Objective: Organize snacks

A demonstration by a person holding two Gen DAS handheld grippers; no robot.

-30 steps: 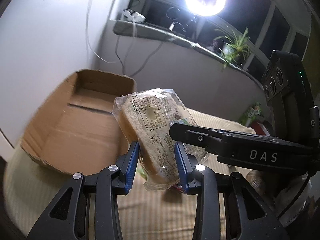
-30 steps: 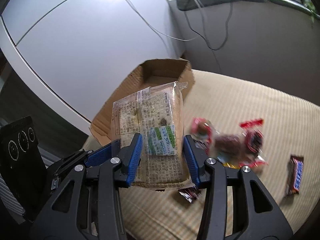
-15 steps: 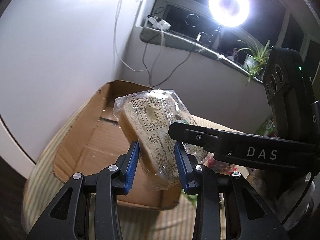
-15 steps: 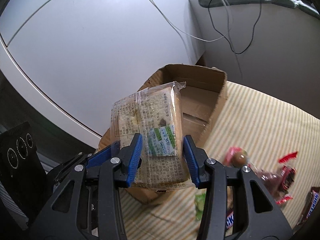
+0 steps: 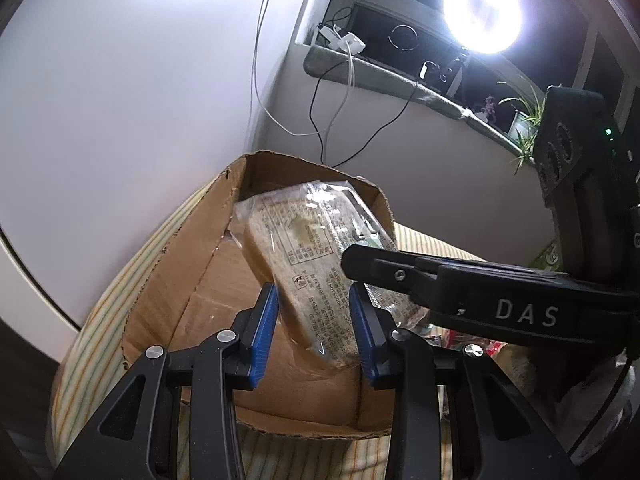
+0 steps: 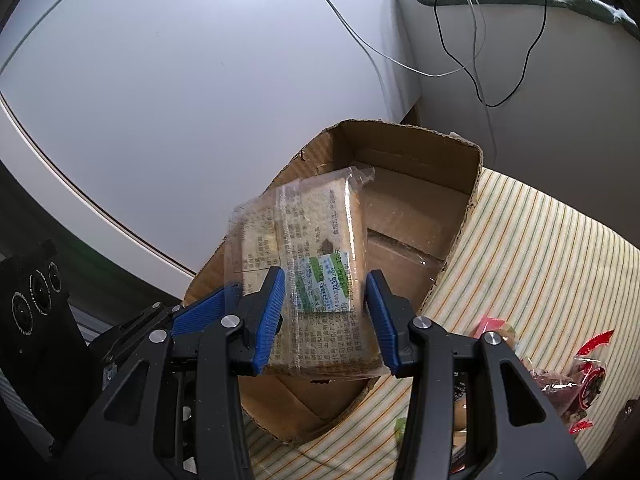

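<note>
A clear-wrapped sandwich bread pack (image 5: pixel 316 280) with printed text and a green-white label is held in the air over an open cardboard box (image 5: pixel 168 292). My left gripper (image 5: pixel 314 328) is shut on its lower end. My right gripper (image 6: pixel 326 316) is shut on the same pack (image 6: pixel 316 264), coming in from the right side; its black arm crosses the left wrist view. The box (image 6: pixel 424 208) sits on a striped cloth and looks empty inside.
Several red-wrapped sweets (image 6: pixel 580 380) lie on the striped cloth (image 6: pixel 540 260) right of the box. A white curved wall (image 6: pixel 180 100) stands close behind the box. Cables (image 6: pixel 472 40) hang from a window ledge, with a ring lamp (image 5: pixel 482 12) above.
Both grippers carried the bread pack from above the cloth and sweets to above the box. The box now lies directly under the pack.
</note>
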